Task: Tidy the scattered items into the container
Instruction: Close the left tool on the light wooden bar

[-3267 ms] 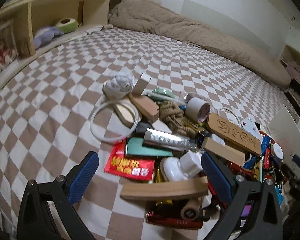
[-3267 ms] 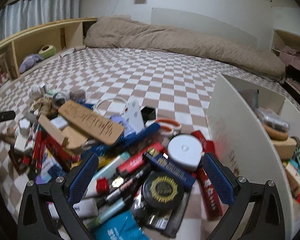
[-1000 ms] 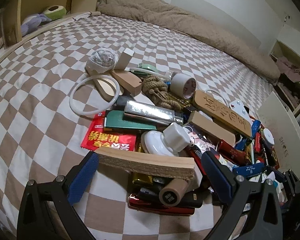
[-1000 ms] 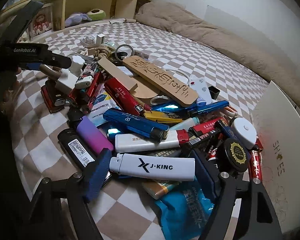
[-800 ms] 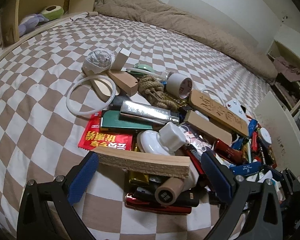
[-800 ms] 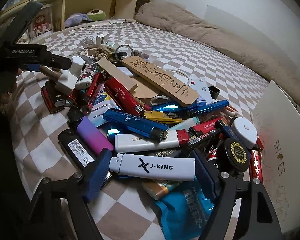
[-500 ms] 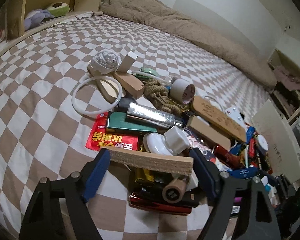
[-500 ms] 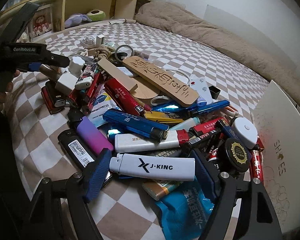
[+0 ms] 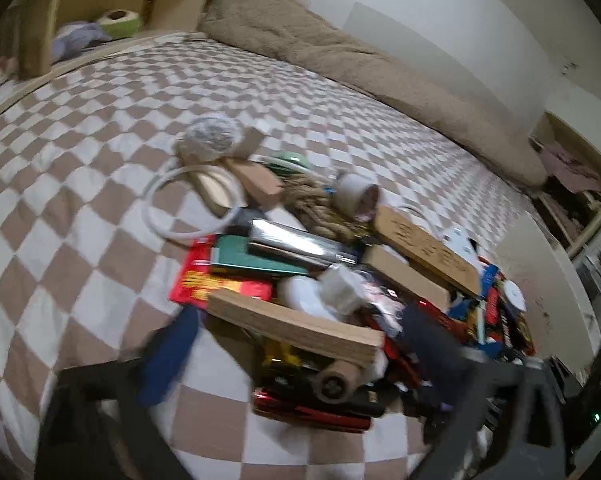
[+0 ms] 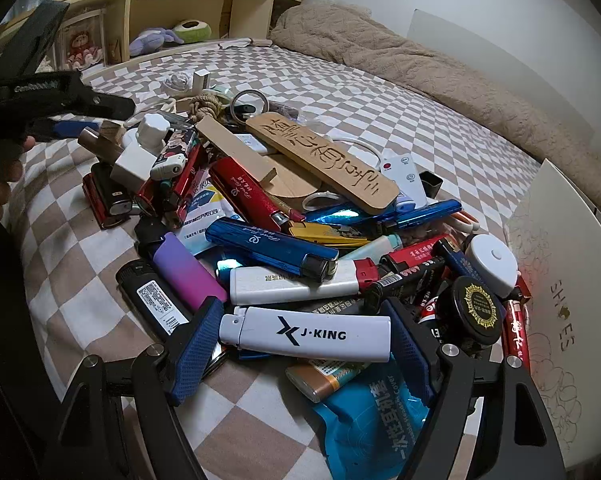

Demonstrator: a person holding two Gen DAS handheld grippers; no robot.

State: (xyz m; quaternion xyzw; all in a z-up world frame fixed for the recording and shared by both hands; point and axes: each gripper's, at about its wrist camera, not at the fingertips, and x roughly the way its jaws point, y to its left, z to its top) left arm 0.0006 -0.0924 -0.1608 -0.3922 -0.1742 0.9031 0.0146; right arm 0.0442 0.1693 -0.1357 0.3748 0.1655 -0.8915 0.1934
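Observation:
A heap of small items lies on the checkered bed. My right gripper [image 10: 304,336] is shut on the white J-KING lighter [image 10: 308,334], one blue pad at each end, low on the near edge of the heap. My left gripper [image 9: 300,340] is blurred by motion; its blue pads stand at the two ends of a long wooden block [image 9: 296,330] that rests on the heap, and it is shut on it. The left gripper also shows in the right wrist view [image 10: 72,120]. The white box [image 10: 560,280] stands at the right of the heap.
The heap holds several lighters, a carved wooden plaque [image 10: 320,160], a tape roll [image 9: 358,196], a rope knot [image 9: 316,208], a white ring [image 9: 192,208] and a blue packet [image 10: 372,416]. A brown duvet [image 9: 380,64] lies behind. A wooden shelf [image 10: 160,12] runs along the left.
My left gripper has narrowed onto the wooden block's ends and the view has lifted and tilted, blurred by motion. The right gripper stays shut on the white lighter, unmoved.

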